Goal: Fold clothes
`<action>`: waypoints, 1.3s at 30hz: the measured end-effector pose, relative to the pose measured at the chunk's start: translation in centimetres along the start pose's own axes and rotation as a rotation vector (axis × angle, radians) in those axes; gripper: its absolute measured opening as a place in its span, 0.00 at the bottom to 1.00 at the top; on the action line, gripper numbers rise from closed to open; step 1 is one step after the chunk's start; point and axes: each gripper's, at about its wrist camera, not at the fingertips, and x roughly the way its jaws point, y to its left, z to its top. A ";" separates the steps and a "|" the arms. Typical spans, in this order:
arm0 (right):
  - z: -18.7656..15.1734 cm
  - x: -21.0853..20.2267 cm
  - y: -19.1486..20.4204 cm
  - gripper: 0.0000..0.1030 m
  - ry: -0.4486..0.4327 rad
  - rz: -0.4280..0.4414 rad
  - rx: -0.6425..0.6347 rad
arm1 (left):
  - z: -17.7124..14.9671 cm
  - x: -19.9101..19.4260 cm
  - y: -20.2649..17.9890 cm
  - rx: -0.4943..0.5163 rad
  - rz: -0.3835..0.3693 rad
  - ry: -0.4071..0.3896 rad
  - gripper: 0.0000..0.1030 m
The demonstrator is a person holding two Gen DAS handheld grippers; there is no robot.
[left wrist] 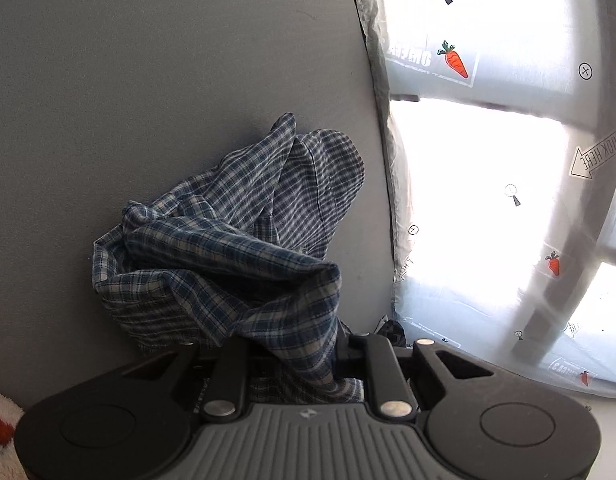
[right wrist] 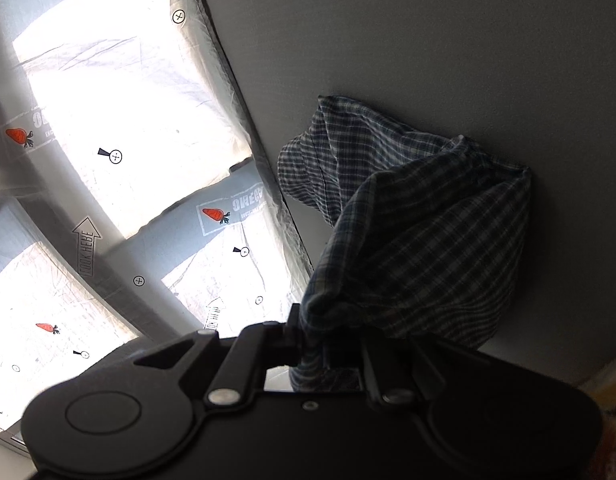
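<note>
Nearest to us, the left gripper (left wrist: 303, 360) is clamped on a bunched edge of the crumpled blue-and-white plaid cotton shirt (left wrist: 227, 248) — the cloth runs between its black fingers and back toward the camera. The right gripper (right wrist: 328, 344) is closed on another gathered edge of the same shirt, which hangs bunched in front of it.

Beyond the grippers, the rest of the shirt lies in a heap on the flat grey table surface (left wrist: 147, 80), near its edge. Farther off is a white printed sheet w/ carrot pictures (left wrist: 452, 60) in strong light.

We judge the step as approx. the start: spreading the shirt out, no fold made yet. Next we need to draw both held edges apart and lay the cloth flat on the grey surface — w/o letting it slip.
</note>
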 end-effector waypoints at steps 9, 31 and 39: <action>5.8 6.2 2.6 0.09 -0.034 -0.036 0.055 | 5.3 6.8 -3.1 -0.038 0.052 0.011 0.22; 14.3 14.9 5.4 0.32 -0.055 -0.256 -0.108 | 11.8 13.4 -5.7 0.128 -0.020 -0.122 0.94; 6.1 16.2 13.6 0.48 -0.113 -0.539 -0.953 | 8.3 10.6 -12.4 0.672 0.173 -0.309 0.97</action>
